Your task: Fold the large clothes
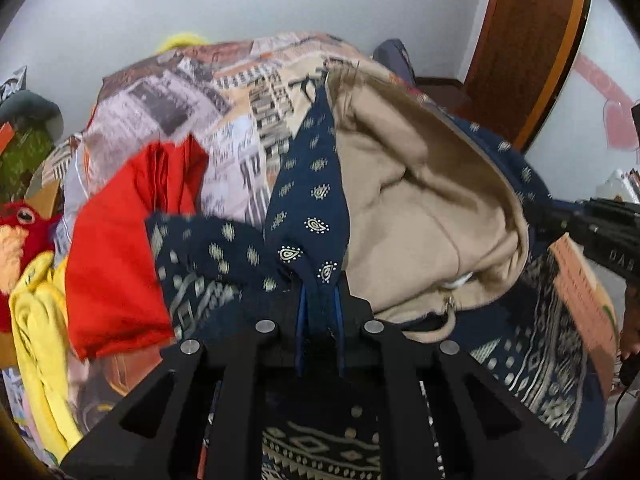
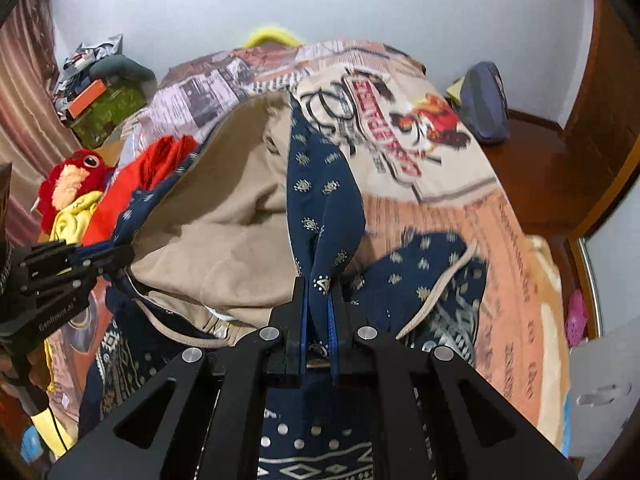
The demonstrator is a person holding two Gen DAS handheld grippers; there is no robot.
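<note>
Nearest the lens in the left wrist view, the left hand-held gripper [image 1: 320,312] is clenched on a pinch of the navy patterned garment [image 1: 312,200], a strip of dark cloth with pale paisley marks rising from between its blue-lined jaws. The right wrist view shows the same on the other side: the right hand-held gripper [image 2: 320,304] is clamped on another fold of that garment [image 2: 324,200], the cloth pulled up in a taut ridge.

The garment hangs between the two grips over the bed [image 2: 500,280], which is covered by a printed blanket in orange, cream and grey. Its tan fleece lining [image 1: 420,208] faces up and bulges in a loose hollow, so the piece is opened out rather than laid flat; its lower patterned edge trails down near both cameras. Each gripper shows at the edge of the other's view.

To the left on the bed lie a red cloth [image 1: 116,256] and a yellow cloth [image 1: 36,320], crumpled, beside a red plush toy [image 2: 72,184]. A dark blue-grey bag [image 2: 484,100] sits at the far right by the wall.

As I judge it, folding has hardly begun: the garment is only lifted by two points, no neat crease shows, and it must be spread or doubled over. The red and yellow pieces look unfolded too.
</note>
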